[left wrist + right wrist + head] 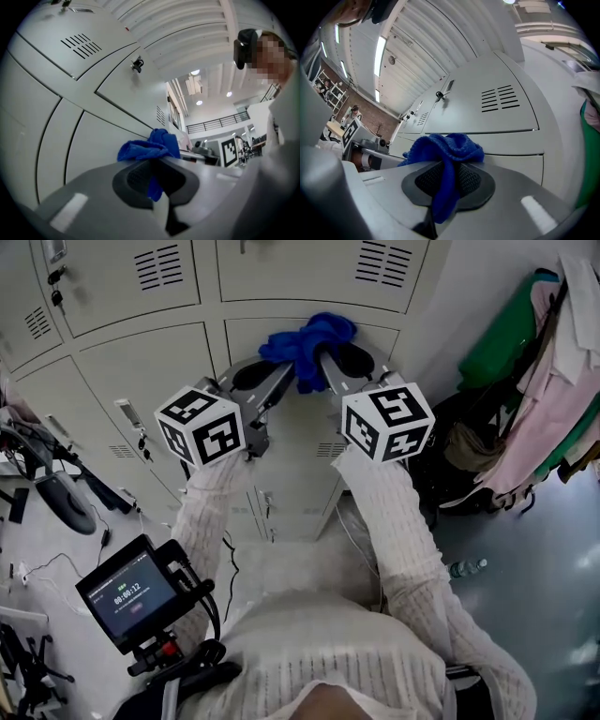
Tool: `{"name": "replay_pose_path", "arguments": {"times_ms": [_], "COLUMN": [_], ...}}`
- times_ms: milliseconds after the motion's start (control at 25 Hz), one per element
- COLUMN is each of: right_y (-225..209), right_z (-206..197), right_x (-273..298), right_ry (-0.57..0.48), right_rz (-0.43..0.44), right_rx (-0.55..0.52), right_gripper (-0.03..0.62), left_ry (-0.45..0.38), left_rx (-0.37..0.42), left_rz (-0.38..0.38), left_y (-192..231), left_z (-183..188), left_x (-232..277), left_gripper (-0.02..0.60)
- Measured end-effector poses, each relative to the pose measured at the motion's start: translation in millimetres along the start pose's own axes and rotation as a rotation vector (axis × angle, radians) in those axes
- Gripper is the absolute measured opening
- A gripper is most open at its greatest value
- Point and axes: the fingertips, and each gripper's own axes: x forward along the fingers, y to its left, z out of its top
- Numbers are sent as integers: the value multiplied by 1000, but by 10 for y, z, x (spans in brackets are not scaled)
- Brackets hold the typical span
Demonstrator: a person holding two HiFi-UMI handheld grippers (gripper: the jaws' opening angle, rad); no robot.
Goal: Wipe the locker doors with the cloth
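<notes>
Against the lockers (141, 362), a blue cloth (307, 345) bunches at the top edge of one door (295, 427), just under the strip (211, 313) that parts it from the vented row above. The left gripper (281, 371) is closed on the cloth's left part, with a fold hanging down between its jaws in the left gripper view (152, 180). The right gripper (330, 360) is clamped on the right part in the same way (445, 183). The two stand close, side by side. The cloth seems to press on the door, though no view shows the contact itself.

Leftward the grey doors run on flat and free. Rightward, hanging clothes (553, 399) crowd near the lockers' end. Below lies pale floor (534, 559) with a bottle (466, 568) on it.
</notes>
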Motion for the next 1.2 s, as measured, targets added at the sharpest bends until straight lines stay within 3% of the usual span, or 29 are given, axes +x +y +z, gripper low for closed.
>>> {"name": "replay_pose_path", "arguments": {"times_ms": [560,1000,1200], "right_y": [172,315,454], "right_z": [-458,-963,-1366], "right_x": [-54,-43,-159], "right_ry": [84,191,280], "right_rz": [-9,3,23], "right_rx": [25,81,123], "right_gripper": [54,52,52], "left_ry": [55,118,164], "left_rx": [-49,-141,-216], "left_rz": [26,62,85], "left_y": [64,198,144], "left_z": [-329,-784,-1198], "left_x": [-95,-187,-312], "left_gripper": [6,6,6]}}
